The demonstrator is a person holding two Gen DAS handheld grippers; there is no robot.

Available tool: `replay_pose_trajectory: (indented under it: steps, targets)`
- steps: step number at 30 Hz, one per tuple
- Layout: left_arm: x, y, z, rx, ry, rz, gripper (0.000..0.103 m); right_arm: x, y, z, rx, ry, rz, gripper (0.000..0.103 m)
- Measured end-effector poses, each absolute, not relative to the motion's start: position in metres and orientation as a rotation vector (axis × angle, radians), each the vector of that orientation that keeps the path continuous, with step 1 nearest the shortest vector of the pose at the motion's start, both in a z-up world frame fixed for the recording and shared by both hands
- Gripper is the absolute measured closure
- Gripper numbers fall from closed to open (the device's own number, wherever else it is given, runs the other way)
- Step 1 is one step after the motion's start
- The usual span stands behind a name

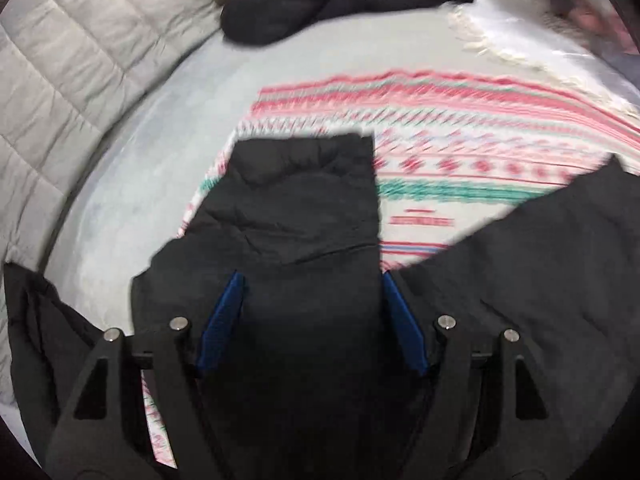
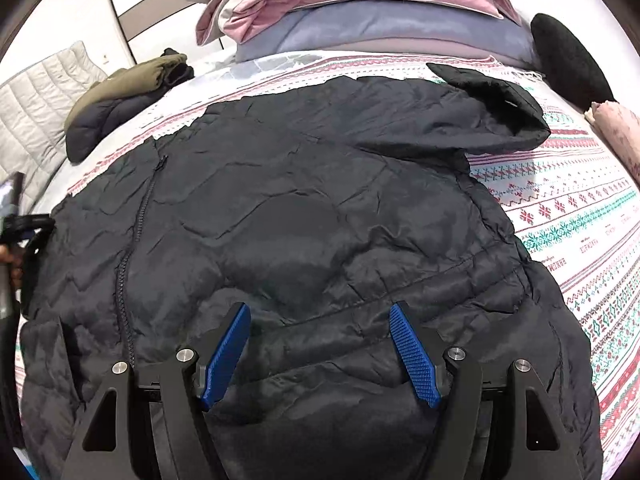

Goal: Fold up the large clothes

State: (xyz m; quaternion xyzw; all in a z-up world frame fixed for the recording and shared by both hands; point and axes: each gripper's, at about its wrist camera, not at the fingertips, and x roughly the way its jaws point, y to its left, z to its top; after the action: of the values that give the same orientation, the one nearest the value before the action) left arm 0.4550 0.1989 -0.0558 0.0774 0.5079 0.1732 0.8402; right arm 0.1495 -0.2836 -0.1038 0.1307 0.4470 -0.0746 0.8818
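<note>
A large black quilted jacket (image 2: 304, 216) lies spread on a patterned blanket (image 2: 580, 216), its hood (image 2: 496, 108) at the far right and its zipper (image 2: 132, 248) on the left. My right gripper (image 2: 320, 316) is open just above the jacket's body, holding nothing. In the left wrist view, a black sleeve (image 1: 304, 208) lies between the blue pads (image 1: 224, 320) of my left gripper (image 1: 312, 284), whose jaws stand wide apart. More of the jacket (image 1: 540, 256) shows at right. The view is motion-blurred.
A folded olive and dark jacket pile (image 2: 120, 108) lies at the blanket's far left, also in the left wrist view (image 1: 320, 4). Pink and blue bedding (image 2: 360, 8) is stacked at the back. A black cushion (image 2: 568, 60) sits far right. A grey quilted cover (image 1: 72, 72) lies at left.
</note>
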Motion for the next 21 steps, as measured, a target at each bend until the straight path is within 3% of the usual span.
replay_pose_trajectory:
  steps: [2, 3, 4, 5, 8, 16, 19, 21]
  targets:
    - [0.458, 0.209, -0.068, 0.135, 1.063, 0.39, 0.035, 0.151, -0.283, -0.105, 0.263, 0.937, -0.161, 0.03]
    - [0.456, 0.213, -0.07, 0.11, 1.047, 0.388, 0.043, 0.152, -0.282, -0.106, 0.255, 0.94, -0.164, 0.03]
    - [0.453, 0.218, -0.069, 0.087, 1.04, 0.383, 0.074, 0.153, -0.28, -0.107, 0.246, 0.942, -0.167, 0.03]
    - [0.451, 0.221, -0.067, 0.094, 1.045, 0.398, 0.09, 0.154, -0.278, -0.107, 0.232, 0.944, -0.171, 0.03]
    - [0.434, 0.235, -0.043, 0.038, 1.0, 0.348, 0.094, 0.155, -0.275, -0.107, 0.211, 0.943, -0.17, 0.03]
    - [0.307, 0.316, 0.061, -0.097, 0.735, 0.351, 0.094, 0.149, -0.276, -0.106, 0.239, 0.929, -0.153, 0.03]
    - [0.263, 0.35, 0.062, -0.123, 0.746, 0.416, 0.091, 0.147, -0.278, -0.105, 0.265, 0.927, -0.144, 0.03]
    - [0.242, 0.369, 0.05, -0.14, 0.779, 0.485, 0.082, 0.146, -0.28, -0.105, 0.278, 0.924, -0.14, 0.03]
